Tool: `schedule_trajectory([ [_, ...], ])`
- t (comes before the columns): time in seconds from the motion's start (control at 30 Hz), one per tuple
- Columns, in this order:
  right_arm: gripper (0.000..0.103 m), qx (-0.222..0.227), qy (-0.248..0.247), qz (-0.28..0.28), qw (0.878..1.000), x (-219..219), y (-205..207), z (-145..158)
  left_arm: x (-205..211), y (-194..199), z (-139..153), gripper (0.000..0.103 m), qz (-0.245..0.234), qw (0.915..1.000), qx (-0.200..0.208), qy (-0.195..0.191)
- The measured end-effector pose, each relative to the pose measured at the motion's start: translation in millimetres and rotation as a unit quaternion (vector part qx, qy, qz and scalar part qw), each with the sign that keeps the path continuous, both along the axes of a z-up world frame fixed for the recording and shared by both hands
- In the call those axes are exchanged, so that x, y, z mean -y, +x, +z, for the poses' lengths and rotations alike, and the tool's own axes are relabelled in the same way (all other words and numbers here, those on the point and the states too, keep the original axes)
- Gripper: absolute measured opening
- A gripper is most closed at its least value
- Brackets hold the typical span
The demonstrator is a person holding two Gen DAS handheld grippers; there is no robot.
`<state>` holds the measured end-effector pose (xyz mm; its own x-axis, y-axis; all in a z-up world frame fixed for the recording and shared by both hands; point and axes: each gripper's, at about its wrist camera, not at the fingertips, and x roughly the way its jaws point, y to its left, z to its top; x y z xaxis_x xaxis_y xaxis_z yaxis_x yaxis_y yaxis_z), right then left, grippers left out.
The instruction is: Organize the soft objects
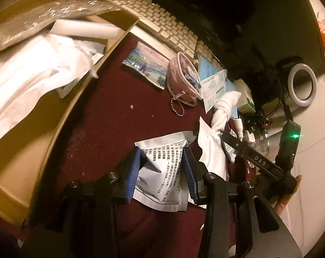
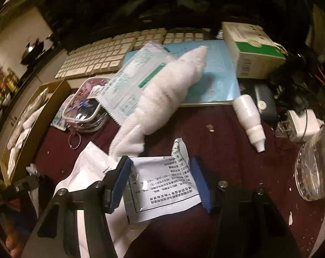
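Note:
My left gripper (image 1: 162, 152) is shut on a white printed sachet (image 1: 162, 176) and crumples it just above the dark red mat. A cardboard box (image 1: 61, 116) with white soft packets and bubble wrap stands to its left. My right gripper (image 2: 160, 165) is open, its blue pads on either side of another white printed sachet (image 2: 162, 185) that lies flat on the mat. A rolled white towel (image 2: 162, 99) lies just beyond it, over a teal-printed packet (image 2: 128, 86). A clear pink pouch (image 1: 184, 79) with a bead chain lies mid-mat.
A white keyboard (image 1: 162, 23) runs along the back. A blue folder (image 2: 218, 77), a green-and-white carton (image 2: 252, 49), a white bottle (image 2: 250, 120), a charger (image 2: 304, 126) and a clear plastic dish (image 2: 313, 172) crowd the right side. A ring light (image 1: 302, 83) stands at the right.

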<state>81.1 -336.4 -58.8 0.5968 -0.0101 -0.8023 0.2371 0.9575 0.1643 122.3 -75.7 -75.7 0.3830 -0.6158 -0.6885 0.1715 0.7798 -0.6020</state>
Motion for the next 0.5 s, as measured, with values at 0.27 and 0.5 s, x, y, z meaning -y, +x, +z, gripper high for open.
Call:
schedule_trajectory([
  [0.27,0.019,0.004,0.016,-0.007,1.000,4,-9,5,9,-5,4,0.039,0.001,0.9996,0.013,0.026],
  [0.5,0.017,0.036,0.043,-0.034,0.998,9,-31,10,13,-11,10,0.039,0.003,0.9988,0.021,0.045],
])
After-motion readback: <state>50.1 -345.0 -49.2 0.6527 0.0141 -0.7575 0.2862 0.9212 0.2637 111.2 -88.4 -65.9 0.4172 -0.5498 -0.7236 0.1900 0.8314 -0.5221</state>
